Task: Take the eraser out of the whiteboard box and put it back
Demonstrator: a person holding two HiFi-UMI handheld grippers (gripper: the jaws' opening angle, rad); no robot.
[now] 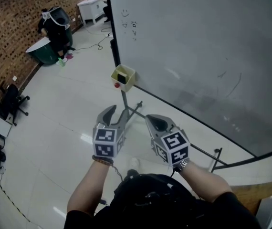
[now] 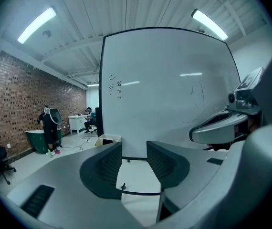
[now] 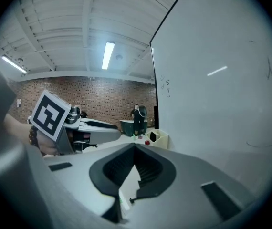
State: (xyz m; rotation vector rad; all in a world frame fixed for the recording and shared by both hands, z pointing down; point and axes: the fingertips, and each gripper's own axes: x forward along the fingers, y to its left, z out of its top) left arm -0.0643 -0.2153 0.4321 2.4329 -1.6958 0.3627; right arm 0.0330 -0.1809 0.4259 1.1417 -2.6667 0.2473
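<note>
A cream whiteboard box point(image 1: 124, 75) hangs at the lower left corner of the whiteboard point(image 1: 198, 51). A dark block, the eraser point(image 1: 121, 78), shows inside it, and a small red thing point(image 1: 117, 85) sits just under its rim. Both grippers are held side by side short of the box and point towards it. My left gripper point(image 1: 113, 115) stands open with nothing between its jaws; the left gripper view has the box point(image 2: 108, 140) beyond the left jaw. My right gripper point(image 1: 156, 123) is shut and empty; the box point(image 3: 159, 138) lies ahead of it.
The whiteboard's metal stand legs point(image 1: 132, 110) spread over the pale floor below the box. Far left, a person point(image 1: 57, 25) stands by a green tub point(image 1: 41, 51). A black office chair point(image 1: 11, 99) and a white table point(image 1: 92, 6) line the brick wall.
</note>
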